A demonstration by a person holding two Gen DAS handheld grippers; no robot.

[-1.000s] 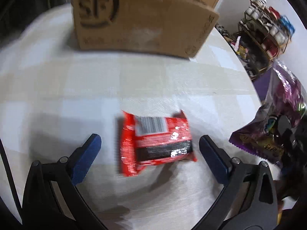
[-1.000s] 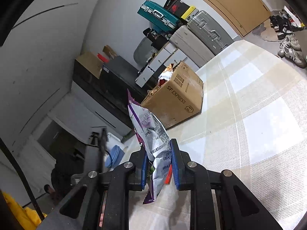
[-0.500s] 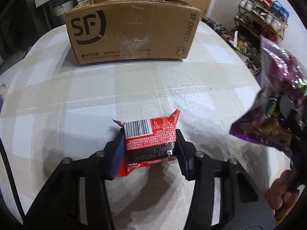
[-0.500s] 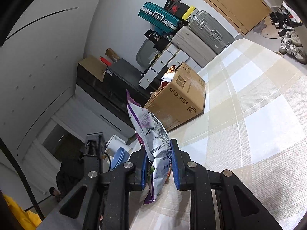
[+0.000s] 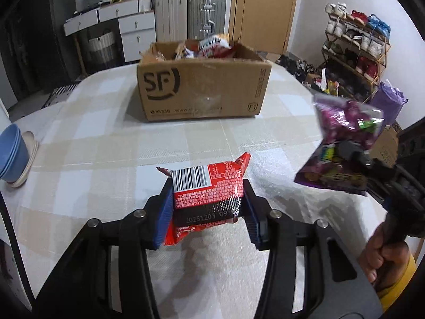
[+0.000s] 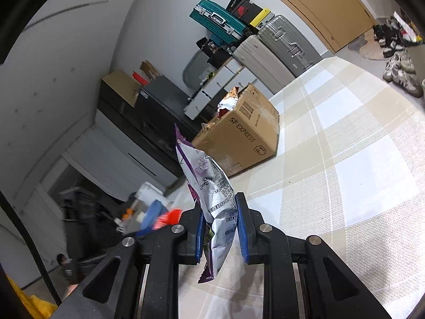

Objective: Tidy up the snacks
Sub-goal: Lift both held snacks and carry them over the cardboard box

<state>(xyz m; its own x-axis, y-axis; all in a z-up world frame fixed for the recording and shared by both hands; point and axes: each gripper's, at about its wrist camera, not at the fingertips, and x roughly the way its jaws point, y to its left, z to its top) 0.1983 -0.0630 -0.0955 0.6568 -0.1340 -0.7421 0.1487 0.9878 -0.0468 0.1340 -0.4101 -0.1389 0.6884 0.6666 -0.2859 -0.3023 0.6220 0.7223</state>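
Note:
My left gripper (image 5: 206,204) is shut on a red snack packet (image 5: 209,188) with a barcode, held above the checked tablecloth (image 5: 106,138). Straight ahead stands an open cardboard box (image 5: 204,90) marked SF, with several snack bags inside. At the right of the left wrist view, a hand (image 5: 385,252) holds my right gripper with a purple snack bag (image 5: 345,143) in the air. In the right wrist view my right gripper (image 6: 220,228) is shut on that purple and silver bag (image 6: 212,194), with the cardboard box (image 6: 247,138) beyond it.
Stacked blue and beige bowls (image 5: 13,156) sit at the table's left edge. Suitcases (image 5: 186,18), white drawers (image 5: 119,26) and a door stand behind the table. A shoe rack (image 5: 356,53) fills the right side.
My left gripper closed on the red packet and lifted it off the cloth. The view tilted up, so the box now shows its open top. The right gripper kept holding the purple bag.

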